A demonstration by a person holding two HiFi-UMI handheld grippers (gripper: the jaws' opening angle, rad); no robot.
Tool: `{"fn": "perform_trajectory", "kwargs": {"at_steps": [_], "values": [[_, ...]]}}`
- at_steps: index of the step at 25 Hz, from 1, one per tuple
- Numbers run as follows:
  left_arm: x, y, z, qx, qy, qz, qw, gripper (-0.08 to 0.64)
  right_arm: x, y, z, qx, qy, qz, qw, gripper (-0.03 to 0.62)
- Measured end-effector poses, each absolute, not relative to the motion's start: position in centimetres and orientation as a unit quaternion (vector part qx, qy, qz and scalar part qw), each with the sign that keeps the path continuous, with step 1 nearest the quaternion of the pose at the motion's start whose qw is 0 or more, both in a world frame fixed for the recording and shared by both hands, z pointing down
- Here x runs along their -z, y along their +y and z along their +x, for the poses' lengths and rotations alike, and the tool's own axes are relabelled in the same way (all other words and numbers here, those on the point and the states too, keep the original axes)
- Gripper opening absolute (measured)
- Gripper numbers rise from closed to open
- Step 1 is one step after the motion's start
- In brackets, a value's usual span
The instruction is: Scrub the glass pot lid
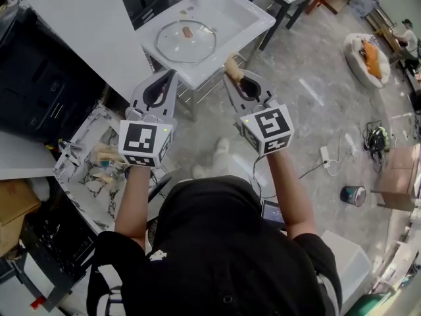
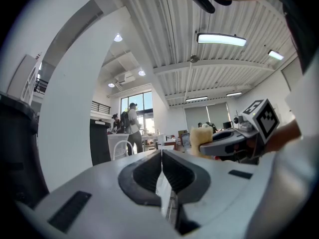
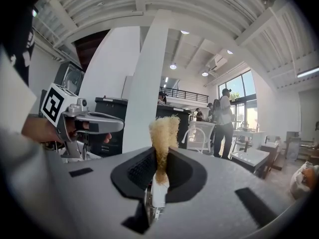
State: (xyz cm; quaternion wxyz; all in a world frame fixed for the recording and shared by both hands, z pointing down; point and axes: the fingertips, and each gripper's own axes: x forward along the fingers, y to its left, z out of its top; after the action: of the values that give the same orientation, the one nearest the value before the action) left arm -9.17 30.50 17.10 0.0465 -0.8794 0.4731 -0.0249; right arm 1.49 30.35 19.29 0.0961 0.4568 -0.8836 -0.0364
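Clamping probable sponge (image 3: pixel 163 131), right gripper (image 3: pixel 160 158).

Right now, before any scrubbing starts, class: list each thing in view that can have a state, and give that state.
Glass pot lid: lying flat in the sink, knob up, untouched.
Left tongs: shut, empty.
Right tongs: shut on the scrubber.
The scrubber: pinched, sticking out past the tips.

Glass pot lid (image 1: pixel 186 41) flat inside the sink (image 1: pixel 245 15)
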Motion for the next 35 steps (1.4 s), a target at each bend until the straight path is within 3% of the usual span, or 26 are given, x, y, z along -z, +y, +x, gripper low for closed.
{"fn": "perform_trajectory", "kwargs": {"at_steps": [35], "values": [[-19.4, 10.0, -4.9, 0.054, 0.509, -0.859, -0.001, 0.008, -21.6, 8.6, 4.8, -0.009, -0.908, 0.408, 0.093, 0.024]]}}
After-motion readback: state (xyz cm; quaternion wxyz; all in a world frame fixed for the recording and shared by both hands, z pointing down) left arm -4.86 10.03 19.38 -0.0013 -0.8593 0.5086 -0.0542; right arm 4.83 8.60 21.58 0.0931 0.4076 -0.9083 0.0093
